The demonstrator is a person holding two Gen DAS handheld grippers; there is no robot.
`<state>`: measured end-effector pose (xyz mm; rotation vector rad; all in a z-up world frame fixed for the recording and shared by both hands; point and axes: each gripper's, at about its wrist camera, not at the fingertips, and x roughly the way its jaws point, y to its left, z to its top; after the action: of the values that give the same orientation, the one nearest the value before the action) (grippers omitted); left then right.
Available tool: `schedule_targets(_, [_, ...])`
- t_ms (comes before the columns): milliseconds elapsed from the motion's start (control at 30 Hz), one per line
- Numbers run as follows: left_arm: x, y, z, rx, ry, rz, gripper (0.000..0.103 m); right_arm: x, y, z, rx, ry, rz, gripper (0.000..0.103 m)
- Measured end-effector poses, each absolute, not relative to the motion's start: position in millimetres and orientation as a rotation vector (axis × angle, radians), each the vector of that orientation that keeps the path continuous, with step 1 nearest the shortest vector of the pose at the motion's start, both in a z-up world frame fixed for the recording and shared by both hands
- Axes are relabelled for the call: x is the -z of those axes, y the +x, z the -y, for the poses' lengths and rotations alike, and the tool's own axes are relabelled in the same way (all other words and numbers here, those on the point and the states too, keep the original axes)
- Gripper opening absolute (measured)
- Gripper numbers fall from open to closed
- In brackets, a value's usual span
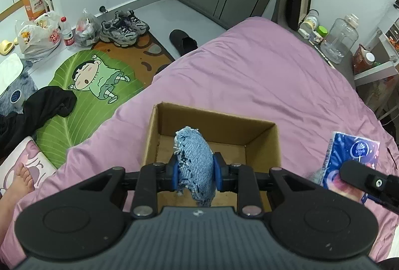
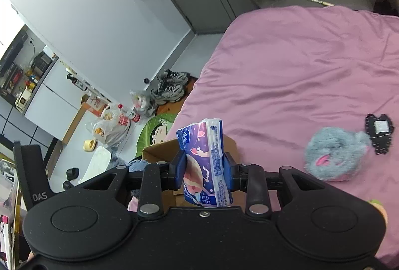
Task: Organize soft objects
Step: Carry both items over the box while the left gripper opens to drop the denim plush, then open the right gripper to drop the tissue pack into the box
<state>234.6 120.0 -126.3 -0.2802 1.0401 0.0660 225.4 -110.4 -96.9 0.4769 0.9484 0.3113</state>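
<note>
A: What's the surface here?

B: A bed [image 1: 261,75] under a wrinkled pink sheet, grey wardrobe doors behind it, pale floor to the side with one green cartoon mat [image 1: 97,80], one pair of grey sneakers [image 1: 123,28] and one black slipper [image 1: 183,42].

A: And the count on the bed?

B: One open cardboard box [image 1: 261,147], its brown floor bare where it shows. In the right wrist view, one grey fluffy plush [image 2: 334,154] lies on the sheet, with one flat black patch [image 2: 379,134] just beside it.

A: The left tool?

B: The left tool [image 1: 195,170] is clamped on one denim pouch [image 1: 194,162], frayed at the edges, held over the box's near side.

A: Right one?

B: The right tool [image 2: 205,170] is squeezed onto one blue tissue pack [image 2: 207,162], upright, up above the sheet by the box's right edge.
</note>
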Motion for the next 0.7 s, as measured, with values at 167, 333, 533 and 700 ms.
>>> schedule_targets(167, [131,245,-128,-0.078,-0.288,-1.054,0.026,104,237,95,-0.332,0.474,-0.983,0.031])
schedule_targets(333, [132,252,-134,-0.083,-0.288,-1.066,0.036,108,249,77,-0.356,0.467,-1.010,0.031])
schedule_targets(533, [127,249,-145,-0.110,-0.285,-1.053,0.055,115,259,61,-0.368,0.472,-1.038,0.031])
schedule_targets(700, [126,244,-152,-0.130,-0.282,-1.060,0.059,126,262,54,-0.361,0.485,-1.069,0.033])
